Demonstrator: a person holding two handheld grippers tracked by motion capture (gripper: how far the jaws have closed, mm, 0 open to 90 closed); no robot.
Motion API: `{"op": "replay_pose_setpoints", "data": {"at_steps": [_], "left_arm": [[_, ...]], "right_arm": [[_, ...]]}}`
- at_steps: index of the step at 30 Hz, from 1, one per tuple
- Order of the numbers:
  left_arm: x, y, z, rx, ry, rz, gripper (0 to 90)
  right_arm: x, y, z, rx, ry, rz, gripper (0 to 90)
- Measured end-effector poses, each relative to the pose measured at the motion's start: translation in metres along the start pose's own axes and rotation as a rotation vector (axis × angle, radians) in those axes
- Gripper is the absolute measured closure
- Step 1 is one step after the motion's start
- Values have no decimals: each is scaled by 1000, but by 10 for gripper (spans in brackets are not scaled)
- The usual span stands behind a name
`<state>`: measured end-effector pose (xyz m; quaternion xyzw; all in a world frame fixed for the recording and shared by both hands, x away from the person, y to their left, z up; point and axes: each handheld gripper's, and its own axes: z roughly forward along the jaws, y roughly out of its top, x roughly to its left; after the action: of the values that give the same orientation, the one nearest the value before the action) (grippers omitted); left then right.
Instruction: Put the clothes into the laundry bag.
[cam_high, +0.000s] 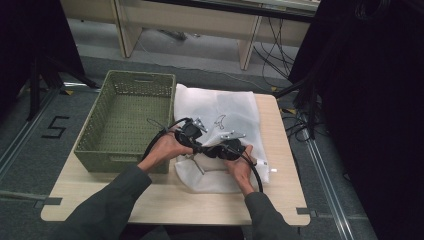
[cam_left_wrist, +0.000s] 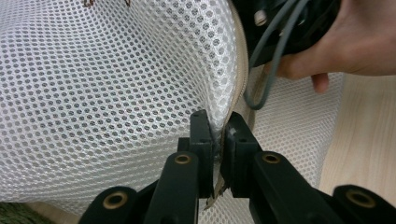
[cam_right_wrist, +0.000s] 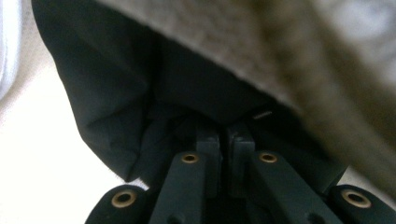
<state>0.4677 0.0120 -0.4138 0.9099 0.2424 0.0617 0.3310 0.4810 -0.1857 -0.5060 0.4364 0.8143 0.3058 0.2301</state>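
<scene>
Nearest the camera in the high view, two dark-sleeved forearms reached in over the near edge of the wooden table (cam_high: 165, 200). Both hands met over the near part of a white mesh bag (cam_high: 220, 120) that lay flat on the table, right of centre. The left gripper (cam_left_wrist: 218, 140) had its jaws clamped on the zipped edge of the bag, lifting the mesh into a fold; the zip tape showed pinched between the pads. The right gripper (cam_right_wrist: 225, 140) stood just beside the left one, its jaws drawn together on a fold of black cloth (cam_right_wrist: 107, 93) at the bag's opening. A grey cable (cam_left_wrist: 266, 60) looped down from the right gripper, near the person's right hand (cam_left_wrist: 355, 42). To the left of the bag, touching its edge, stood a green woven basket (cam_high: 95, 145). Beyond the table's far edge lay grey floor, pale furniture legs and loose cables
</scene>
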Motion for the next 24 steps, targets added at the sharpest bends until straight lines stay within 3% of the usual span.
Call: {"op": "replay_pose_setpoints", "data": {"at_steps": [1, 2, 4, 5, 8, 11, 15, 18, 21, 24], "left_arm": [[2, 0, -1, 21, 5, 27, 831], [1, -1, 0, 18, 10, 26, 829], [1, -1, 1, 24, 16, 40, 826], [-1, -2, 3, 10, 18, 27, 823], [0, -3, 7, 23, 22, 38, 817], [-2, -4, 18, 30, 40, 50, 803], [-7, -5, 37, 57, 60, 57, 780], [-7, -5, 46, 62, 58, 48, 761], [-7, -6, 45, 57, 54, 49, 751], [-7, -5, 38, 38, 46, 50, 732]], "right_arm": [[1, 1, -3, 5, 10, 11, 859], [-1, 1, -7, -11, 14, -7, 844], [-1, 3, -21, -11, 46, 9, 798], [-1, 3, -29, -12, 59, -7, 762], [0, 2, -61, -40, 135, 43, 723], [-4, -1, -88, -107, 116, -24, 693], [-12, -6, -113, -170, 77, -26, 684], [-21, -7, -122, -213, 36, -18, 659], [-27, -12, -121, -195, 49, -31, 631], [-28, -19, -114, -130, 60, -63, 582]]}}
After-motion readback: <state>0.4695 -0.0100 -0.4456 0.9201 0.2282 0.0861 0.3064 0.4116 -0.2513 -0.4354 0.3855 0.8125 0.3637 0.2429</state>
